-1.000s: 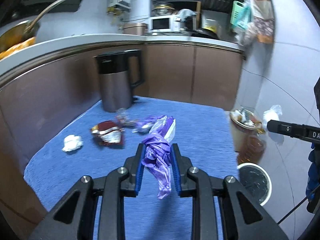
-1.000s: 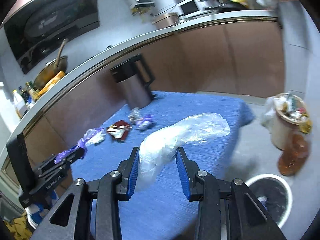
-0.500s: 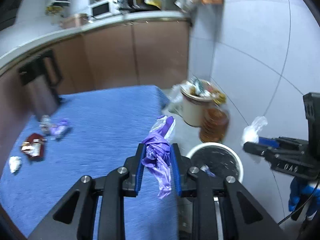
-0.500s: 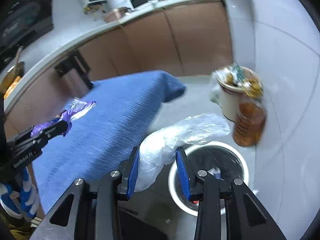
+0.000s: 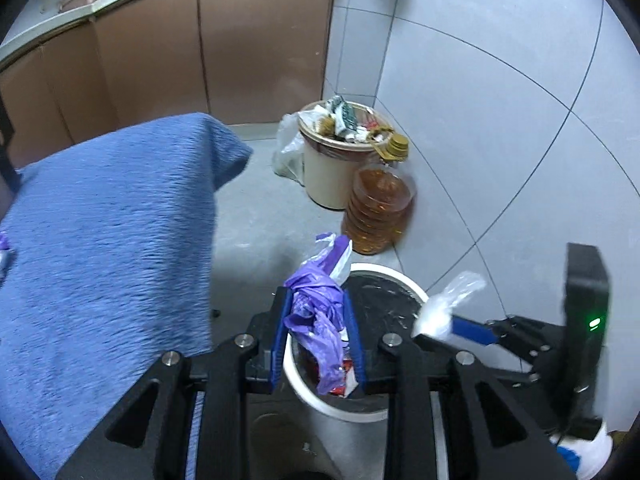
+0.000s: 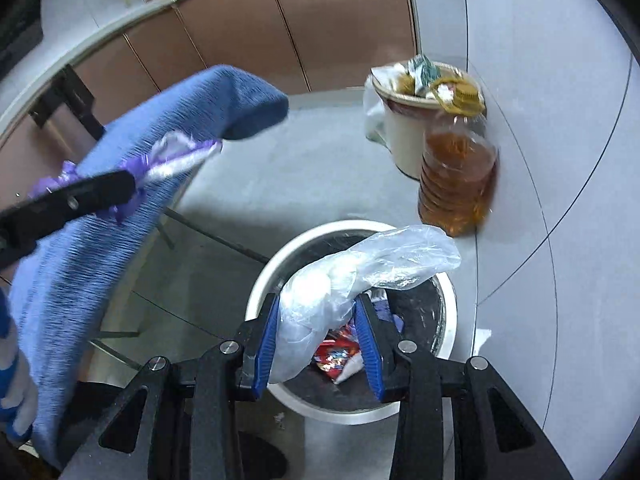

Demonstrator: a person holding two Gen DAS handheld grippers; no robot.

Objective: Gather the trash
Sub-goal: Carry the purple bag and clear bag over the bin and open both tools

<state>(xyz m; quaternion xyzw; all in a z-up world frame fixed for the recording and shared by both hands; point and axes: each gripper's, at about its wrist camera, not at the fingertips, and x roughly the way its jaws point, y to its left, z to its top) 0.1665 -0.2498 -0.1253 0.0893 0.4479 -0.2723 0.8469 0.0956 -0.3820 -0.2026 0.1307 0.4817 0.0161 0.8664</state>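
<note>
Two bags of trash are at the bin now, both swung over from the blue tabletop (image 5: 100, 240) a second ago. That puts the drop within reach; I judge release is the step in hand.

Purple bag (image 5: 316, 316) first: it sits crumpled between the blue pads of the left gripper (image 5: 318, 336), tail dangling at six o'clock over the white-rimmed bin (image 5: 312, 396). Those jaws have just been easing apart, yet the bag is still caught between them.

Clear plastic bag (image 6: 344, 292): pinched in the right gripper (image 6: 316, 344), its loose end billowing toward two o'clock, directly above the bin's dark mouth, where red wrappers (image 6: 336, 354) already lie. Jaws there have just been widening a touch too, bag still wedged.

At twelve o'clock beyond the bin stands an oil bottle (image 6: 456, 176), then an overflowing pail (image 6: 404, 136).
</note>
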